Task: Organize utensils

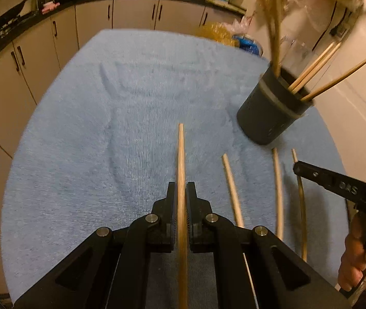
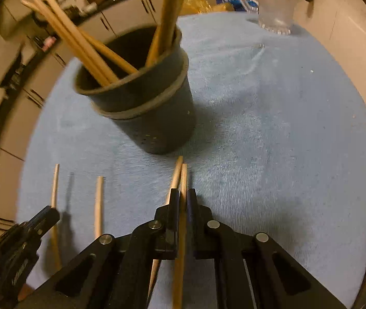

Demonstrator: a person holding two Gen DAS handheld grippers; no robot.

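Your left gripper [image 1: 181,190] has its black ribbed fingers [image 1: 172,198] clamped on a round, pale wooden chopstick [image 1: 181,159], which runs straight forward between them and ends in a blunt tip over the blue cloth [image 1: 92,128]. Your right gripper [image 2: 181,195] is closed the same way on a second chopstick [image 2: 183,180], its smooth shaft pinched between the flat pads; another loose stick [image 2: 176,172] lies right against it on the left, the two tips touching just short of the cup. Beyond those tips stands the dark cylindrical holder [image 2: 154,103], a matte plastic cup with a raised band below its rim and small holes low on its wall; it appears tilted in both views, though the fisheye makes that hard to judge. Several wooden chopsticks [image 2: 80,41] lean out of it to both sides. From the left wrist view, three more sticks [image 1: 232,190] lie on the cloth to the right of the held one, roughly parallel and apart from each other, near the holder's base. The cloth is a soft, finely ribbed terry covering the worktop [image 2: 337,38]. A clear, fluted glass jug [image 2: 275,2] stands at the cloth's far edge, well apart from the holder. Pale cabinets [image 1: 134,13] with dark handles line the background.
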